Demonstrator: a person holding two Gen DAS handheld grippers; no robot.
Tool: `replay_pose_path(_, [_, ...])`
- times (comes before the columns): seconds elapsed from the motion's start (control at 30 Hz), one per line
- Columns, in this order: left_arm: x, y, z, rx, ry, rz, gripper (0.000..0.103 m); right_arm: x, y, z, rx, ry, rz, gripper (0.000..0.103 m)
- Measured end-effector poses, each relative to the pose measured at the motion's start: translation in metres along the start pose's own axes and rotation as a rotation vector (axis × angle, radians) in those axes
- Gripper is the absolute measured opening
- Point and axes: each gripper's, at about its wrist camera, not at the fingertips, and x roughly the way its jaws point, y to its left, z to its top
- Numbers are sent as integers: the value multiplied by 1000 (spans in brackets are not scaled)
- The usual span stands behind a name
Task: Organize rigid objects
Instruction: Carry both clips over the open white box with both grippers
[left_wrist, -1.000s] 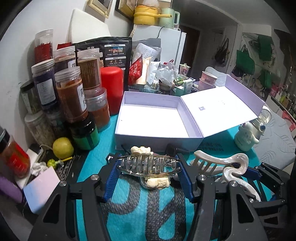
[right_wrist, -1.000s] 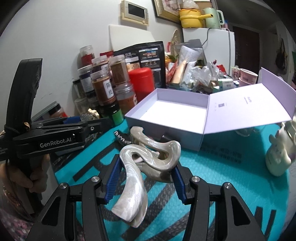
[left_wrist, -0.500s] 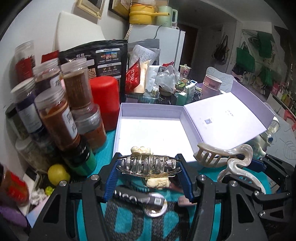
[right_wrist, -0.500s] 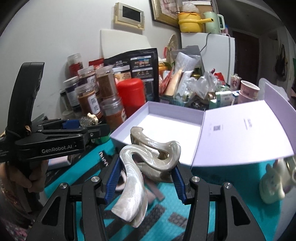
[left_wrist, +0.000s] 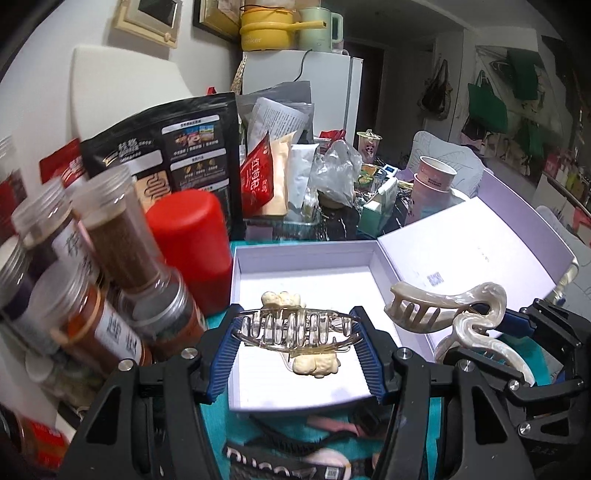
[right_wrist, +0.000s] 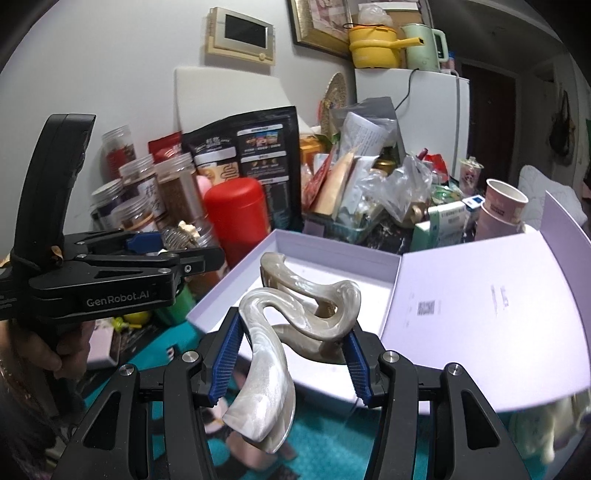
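the left gripper (left_wrist: 297, 341) is clamped on a clear hair claw (left_wrist: 295, 328), which lies crosswise between the blue pads, its cream knobs above and below the row of see-through teeth. in this view the claw appears over the near part of the open lilac box (left_wrist: 236, 280). the right gripper (right_wrist: 291, 345) grasps a pearly white hair claw (right_wrist: 291, 314) by its hinge end, the wavy marbled handles curling toward the camera, the teeth pointing at the box (right_wrist: 332, 251). the box's interior looks white and bare, its lid (right_wrist: 480, 306) flung open to the right. behind the box stand a red canister (left_wrist: 188, 247), spice jars (left_wrist: 122, 251) and a black pouch (left_wrist: 162, 147).
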Motion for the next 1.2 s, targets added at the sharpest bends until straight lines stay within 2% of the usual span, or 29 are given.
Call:
replay_pose_path(0.13, [14, 2, 11, 3, 17, -27, 58, 9, -8, 12, -9, -3, -11, 52])
replay_pose_path(0.33, [37, 2, 25, 21, 33, -26, 58, 26, -19, 29, -7, 3, -9, 52])
replay_pose_path(0.53, [60, 2, 44, 34, 54, -34, 58, 45, -34, 45, 25, 31, 22, 52])
replay_pose_path(0.7, [83, 3, 54, 45, 94, -21, 58, 60, -44, 55, 29, 38, -8, 52])
replay_pose_path(0.93, [110, 2, 58, 69, 121, 21, 58, 84, -57, 59, 46, 82, -46, 52])
replay_pose_path(1.2, [141, 4, 53, 91, 191, 42, 58, 117, -71, 52, 77, 152, -79, 52])
